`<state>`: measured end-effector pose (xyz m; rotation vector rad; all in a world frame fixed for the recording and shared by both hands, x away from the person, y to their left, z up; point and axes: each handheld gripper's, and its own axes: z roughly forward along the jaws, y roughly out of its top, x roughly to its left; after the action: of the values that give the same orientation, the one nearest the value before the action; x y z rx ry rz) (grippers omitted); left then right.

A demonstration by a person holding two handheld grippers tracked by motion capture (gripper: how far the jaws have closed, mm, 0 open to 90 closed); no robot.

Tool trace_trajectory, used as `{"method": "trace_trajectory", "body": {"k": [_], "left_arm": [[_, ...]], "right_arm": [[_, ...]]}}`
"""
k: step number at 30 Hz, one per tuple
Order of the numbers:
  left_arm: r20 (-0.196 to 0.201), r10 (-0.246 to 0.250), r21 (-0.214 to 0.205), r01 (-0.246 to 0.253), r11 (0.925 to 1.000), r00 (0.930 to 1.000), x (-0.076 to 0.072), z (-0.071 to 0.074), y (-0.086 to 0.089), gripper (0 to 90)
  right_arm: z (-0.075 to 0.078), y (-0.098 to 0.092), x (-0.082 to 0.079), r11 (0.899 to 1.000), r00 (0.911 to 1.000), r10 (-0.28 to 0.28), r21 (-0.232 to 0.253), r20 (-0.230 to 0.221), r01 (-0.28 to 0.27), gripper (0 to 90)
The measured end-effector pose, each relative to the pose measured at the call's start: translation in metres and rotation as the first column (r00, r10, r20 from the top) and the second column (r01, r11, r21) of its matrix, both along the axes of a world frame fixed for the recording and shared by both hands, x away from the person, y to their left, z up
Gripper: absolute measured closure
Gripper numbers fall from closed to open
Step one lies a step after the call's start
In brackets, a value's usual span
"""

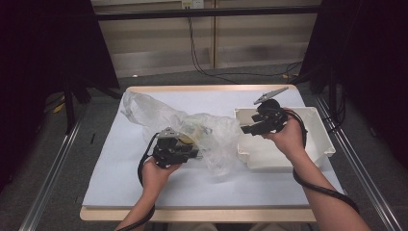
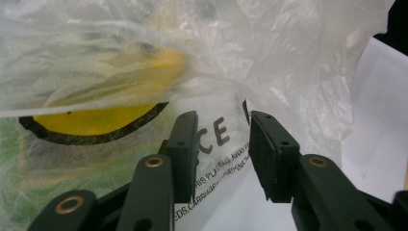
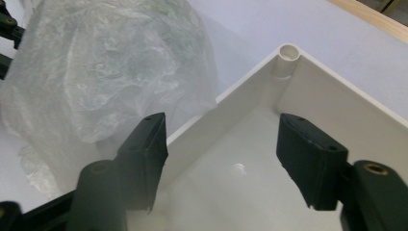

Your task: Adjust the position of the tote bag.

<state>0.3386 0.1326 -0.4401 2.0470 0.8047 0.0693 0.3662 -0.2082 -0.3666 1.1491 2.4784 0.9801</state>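
A clear plastic bag (image 1: 192, 132) lies crumpled on the table (image 1: 269, 183), spread from about ten o'clock toward the centre of the high view, its right end touching or just short of the left wall of the white bin (image 1: 322, 144) at three o'clock. The film is thin, wrinkled and cloudy; black printed lettering runs across its lower part, and through it shows something yellow with a dark curved edge and a patch of green, too veiled to identify. The left gripper (image 2: 221, 144), at seven o'clock of the bag in the high view, points into the bag's printed side; its jaws stand apart with the film right in front of them, and I cannot tell whether the pads (image 2: 185, 144) press on it. The right gripper (image 3: 221, 159) hangs over the bin, released, its jaws wide with nothing between them; the near wall of the bin passes under its left pad (image 3: 144, 154), and the bag bulges at ten o'clock in the right gripper view, against the bin's outer wall.
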Motion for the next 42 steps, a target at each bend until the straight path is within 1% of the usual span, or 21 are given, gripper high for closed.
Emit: {"method": "trace_trajectory", "body": {"k": [2, 4, 6, 9, 13, 15, 16, 18, 19, 28, 29, 30, 31, 32, 33, 34, 35, 36, 37, 40, 42], "left_arm": [[0.001, -0.007, -0.012, 0.007, 0.9999, 1.0, 0.0, 0.0, -0.001, 64.7], [-0.015, 0.0, -0.018, -0.001, 0.9998, 0.9999, 0.0, -0.001, -0.004, 66.9], [-0.025, -0.014, -0.014, 0.014, 0.9998, 0.9996, 0.001, -0.002, -0.006, 70.4], [-0.025, -0.012, -0.014, 0.012, 0.9998, 0.9996, 0.002, -0.003, -0.008, 72.6], [-0.019, -0.003, -0.01, 0.003, 0.9999, 0.9998, 0.001, -0.003, -0.009, 77.6], [-0.015, 0.004, -0.008, -0.004, 1.0, 0.9999, 0.001, -0.003, -0.01, 78.0], [-0.013, -0.001, -0.003, 0.001, 1.0, 0.9999, 0.002, -0.003, -0.01, 79.0], [-0.011, 0.0, 0.007, 0.0, 1.0, 0.9999, 0.001, -0.003, -0.011, 79.8], [-0.008, 0.0, 0.006, 0.0, 1.0, 1.0, 0.001, -0.004, -0.011, 80.4], [0.004, -0.008, 0.018, 0.008, 0.9998, 1.0, -0.001, -0.003, -0.014, 80.1], [0.005, -0.008, 0.017, 0.008, 0.9998, 1.0, -0.001, -0.003, -0.013, 78.4], [0.007, -0.008, 0.017, 0.008, 0.9998, 0.9999, -0.001, -0.003, -0.013, 78.4], [0.008, -0.007, 0.013, 0.006, 0.9999, 0.9999, -0.001, -0.003, -0.013, 77.1], [0.01, -0.003, 0.016, 0.003, 0.9999, 0.9999, -0.001, -0.003, -0.012, 76.3], [0.007, -0.002, 0.014, 0.002, 0.9999, 1.0, -0.001, -0.003, -0.012, 74.7], [0.009, 0.003, 0.015, -0.003, 0.9999, 1.0, -0.001, -0.003, -0.011, 74.7], [0.016, 0.004, 0.021, -0.005, 0.9998, 0.9999, 0.0, -0.003, -0.009, 72.4], [0.015, 0.01, 0.017, -0.011, 0.9998, 0.9998, 0.0, -0.003, -0.008, 70.0], [0.017, 0.015, 0.017, -0.015, 0.9997, 0.9997, 0.0, -0.003, -0.007, 68.9], [0.014, 0.028, 0.007, -0.028, 0.9996, 0.9995, 0.001, -0.004, -0.004, 61.7], [0.02, 0.035, 0.005, -0.035, 0.9994, 0.9992, 0.002, -0.005, -0.004, 58.1]], "right_arm": [[0.002, 0.001, -0.002, 1.0, 1.0, -0.005, 0.0, -0.002, 0.005, 32.5], [0.005, 0.002, -0.004, 1.0, 0.9998, 0.015, 0.006, 0.01, -0.015, 30.4], [0.011, 0.007, -0.006, 0.999, 0.9994, 0.031, 0.011, 0.016, -0.031, 27.3], [0.014, 0.01, -0.007, 0.999, 0.9989, 0.042, 0.015, 0.019, -0.042, 25.9], [0.02, 0.025, -0.01, 0.996, 0.9967, 0.079, 0.028, 0.022, -0.079, 20.9], [0.02, 0.029, -0.011, 0.996, 0.9959, 0.087, 0.026, 0.025, -0.088, 19.9], [0.02, 0.039, -0.011, 0.994, 0.9945, 0.102, 0.028, 0.023, -0.102, 18.1], [0.02, 0.042, -0.01, 0.994, 0.9938, 0.108, 0.033, 0.026, -0.109, 17.5], [0.02, 0.051, -0.01, 0.992, 0.9922, 0.121, 0.034, 0.028, -0.122, 16.2], [0.009, 0.084, -0.004, 0.984, 0.9837, 0.179, 0.019, 0.015, -0.179, 17.3], [0.005, 0.091, -0.004, 0.981, 0.9807, 0.195, -0.004, 0.005, -0.195, 21.1], [0.005, 0.091, -0.004, 0.981, 0.9807, 0.195, -0.004, 0.005, -0.195, 21.1], [0.001, 0.095, -0.004, 0.978, 0.9785, 0.206, -0.044, 0.0, -0.206, 26.9], [-0.002, 0.096, -0.002, 0.976, 0.977, 0.213, -0.055, 0.001, -0.213, 32.1], [-0.004, 0.096, -0.001, 0.975, 0.977, 0.213, -0.062, -0.007, -0.213, 42.0], [-0.004, 0.096, -0.001, 0.975, 0.977, 0.213, -0.062, -0.007, -0.213, 42.0], [-0.006, 0.096, -0.001, 0.974, 0.976, 0.215, -0.059, -0.035, -0.216, 52.7], [-0.008, 0.095, 0.0, 0.974, 0.9745, 0.219, -0.054, -0.05, -0.221, 58.0], [-0.008, 0.094, 0.0, 0.975, 0.9748, 0.214, -0.045, -0.062, -0.217, 67.8], [-0.009, 0.091, 0.002, 0.974, 0.9701, 0.222, -0.021, -0.098, -0.225, 84.9], [-0.009, 0.09, 0.002, 0.974, 0.9699, 0.223, -0.021, -0.097, -0.226, 86.8]]}}
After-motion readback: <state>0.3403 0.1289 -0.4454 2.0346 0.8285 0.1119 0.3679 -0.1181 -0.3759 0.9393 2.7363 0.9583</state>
